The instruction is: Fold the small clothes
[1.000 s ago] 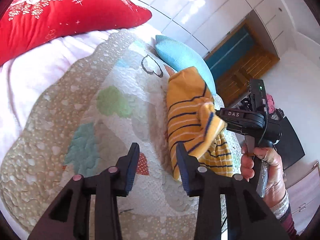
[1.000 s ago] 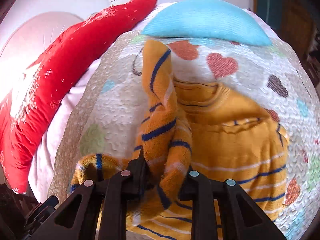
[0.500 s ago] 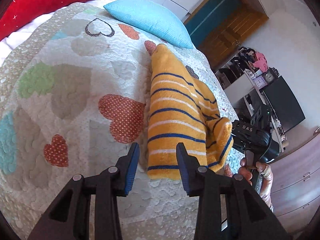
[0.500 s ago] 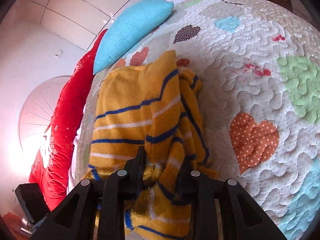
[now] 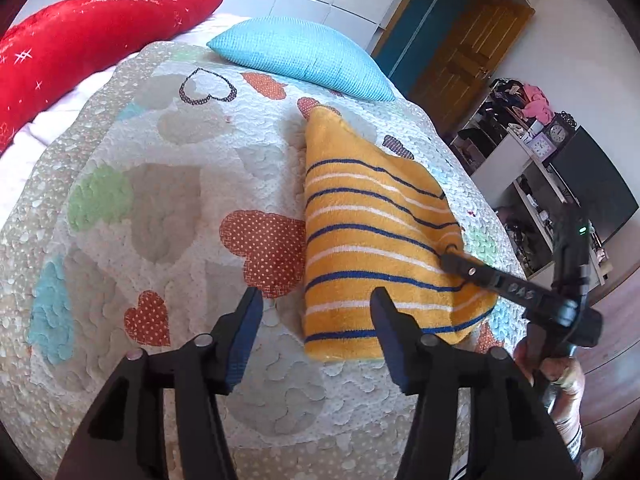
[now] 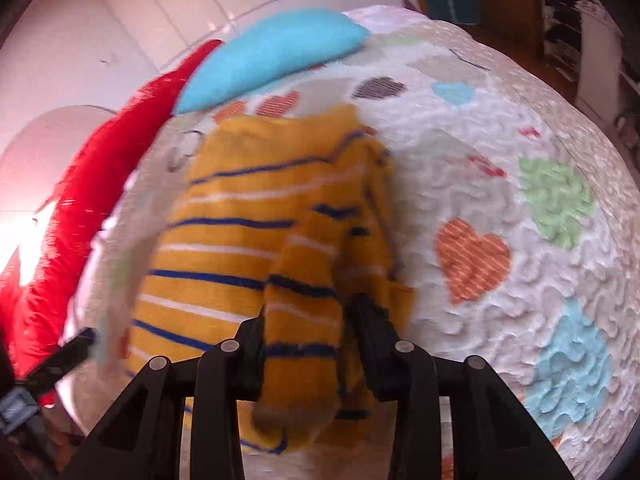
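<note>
A small yellow sweater (image 5: 372, 240) with blue and white stripes lies folded on the heart-patterned quilt (image 5: 160, 184). My left gripper (image 5: 316, 320) is open and empty, just above the sweater's near left corner. My right gripper (image 6: 308, 332) has its jaws slightly parted around the sweater's sleeve (image 6: 304, 280), which lies over the body (image 6: 224, 240). In the left wrist view the right gripper (image 5: 452, 258) rests on the sweater's right side.
A blue pillow (image 5: 300, 60) and a red pillow (image 5: 80, 44) lie at the head of the bed. Shelves with a clock (image 5: 556, 132), a dark screen (image 5: 592, 184) and a wooden door (image 5: 460, 52) stand to the right.
The right gripper carried the sleeve across and laid it on the sweater's body, and its jaws have loosened. The left gripper has opened wider and moved near the sweater's bottom corner.
</note>
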